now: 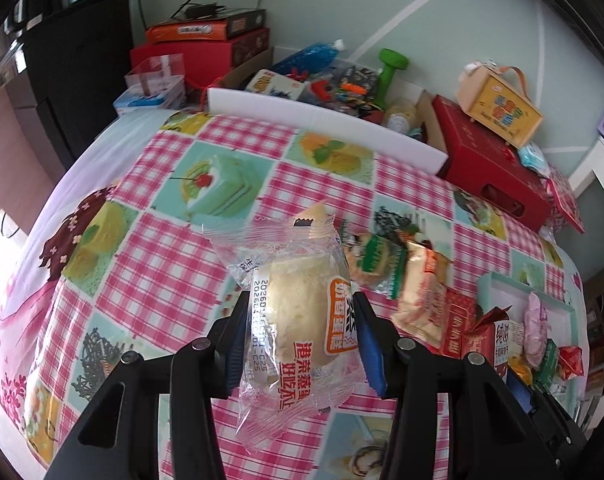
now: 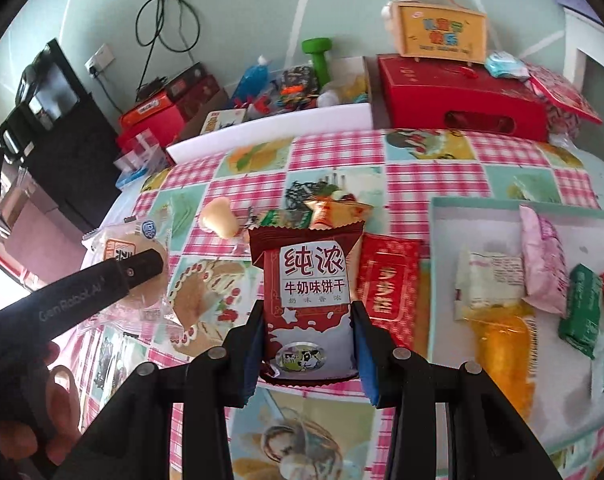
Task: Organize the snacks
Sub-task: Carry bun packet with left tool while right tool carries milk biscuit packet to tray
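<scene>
My left gripper [image 1: 302, 340] is shut on a clear-wrapped steamed cake [image 1: 302, 312] and holds it above the checked tablecloth [image 1: 174, 272]. My right gripper [image 2: 307, 340] is shut on a dark red milk biscuit packet [image 2: 309, 296]. The left gripper with the cake [image 2: 130, 264] also shows at the left of the right wrist view. A pale green tray [image 2: 441, 208] at the right holds several snacks, among them a pink packet [image 2: 541, 256], a green packet [image 2: 581, 308] and an orange packet [image 2: 501, 344]. Loose snacks [image 1: 401, 280] lie on the cloth beside the tray.
A red packet [image 2: 385, 284] lies just right of the biscuit packet. A small cream jelly cup [image 2: 220, 216] stands on the cloth. A white foam strip [image 1: 321, 120], a red box [image 1: 489, 164] with a yellow carton [image 1: 497, 108] on it, and a box of clutter line the far edge.
</scene>
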Demonstrator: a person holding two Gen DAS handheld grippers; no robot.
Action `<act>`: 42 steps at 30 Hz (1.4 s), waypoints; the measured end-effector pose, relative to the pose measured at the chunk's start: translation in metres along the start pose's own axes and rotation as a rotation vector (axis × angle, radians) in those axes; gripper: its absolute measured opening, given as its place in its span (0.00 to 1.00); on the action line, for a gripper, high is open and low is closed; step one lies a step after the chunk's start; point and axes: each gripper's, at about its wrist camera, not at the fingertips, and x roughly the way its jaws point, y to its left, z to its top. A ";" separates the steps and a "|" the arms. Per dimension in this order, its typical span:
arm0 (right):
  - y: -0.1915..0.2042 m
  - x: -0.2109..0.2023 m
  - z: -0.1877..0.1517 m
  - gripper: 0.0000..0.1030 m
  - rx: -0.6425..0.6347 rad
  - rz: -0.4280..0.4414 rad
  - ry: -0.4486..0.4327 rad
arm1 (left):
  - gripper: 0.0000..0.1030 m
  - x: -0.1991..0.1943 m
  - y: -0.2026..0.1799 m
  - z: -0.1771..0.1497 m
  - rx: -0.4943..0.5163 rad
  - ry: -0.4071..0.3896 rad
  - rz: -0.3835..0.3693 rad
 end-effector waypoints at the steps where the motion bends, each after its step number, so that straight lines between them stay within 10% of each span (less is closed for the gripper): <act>1: -0.004 -0.002 0.000 0.41 0.009 -0.002 -0.003 | 0.48 0.000 -0.005 -0.001 0.010 0.001 -0.007; 23: -0.188 -0.047 0.000 0.41 0.377 -0.236 -0.087 | 0.48 0.015 -0.158 -0.014 0.310 0.053 -0.178; 42: -0.232 -0.047 0.005 0.41 0.403 -0.364 -0.124 | 0.48 0.074 -0.242 -0.027 0.424 0.138 -0.240</act>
